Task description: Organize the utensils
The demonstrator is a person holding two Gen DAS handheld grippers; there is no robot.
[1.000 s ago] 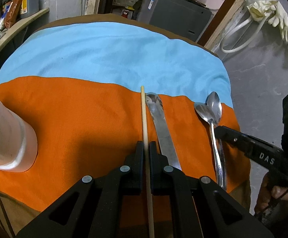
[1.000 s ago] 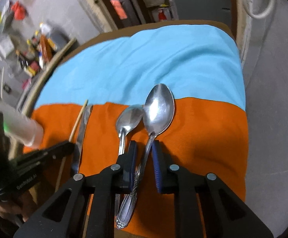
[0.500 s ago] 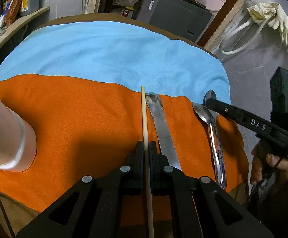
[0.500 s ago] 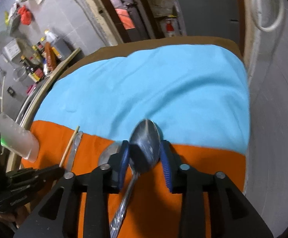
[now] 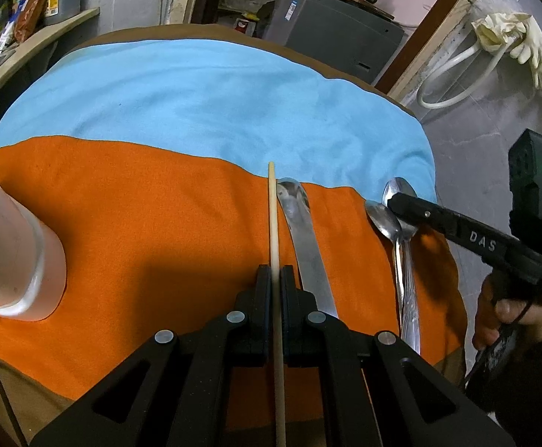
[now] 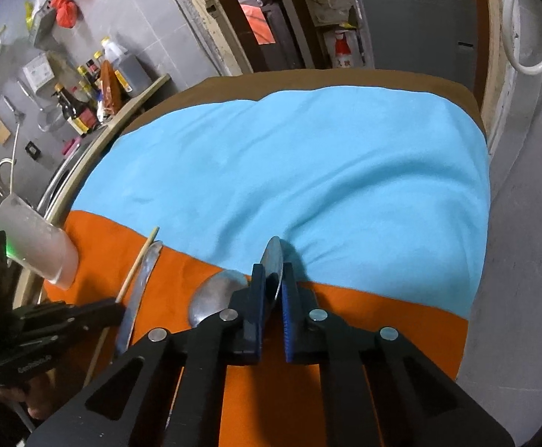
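My left gripper [image 5: 275, 272] is shut on a thin wooden chopstick [image 5: 273, 216] that lies on the orange cloth [image 5: 140, 205]. A flat metal knife [image 5: 304, 234] lies just right of it. Farther right lie two spoons side by side, a small spoon [image 5: 383, 218] and a large spoon [image 5: 397, 188]. In the right wrist view my right gripper [image 6: 273, 272] is closing, its blue pads pressing the large spoon's [image 6: 273, 257] bowl, which stands on edge. The small spoon [image 6: 215, 294] rests to its left.
A translucent plastic cup [image 5: 10, 253] stands at the left on the orange cloth. A blue cloth [image 5: 215, 93] covers the far half of the table. The table edge drops to a grey floor on the right. Bottles [image 6: 84, 104] crowd a shelf at the far left.
My right gripper slid forward from the large spoon's handle to its bowl, opened, then closed on it; the bowl turned on edge. The left gripper and chopstick stayed put.
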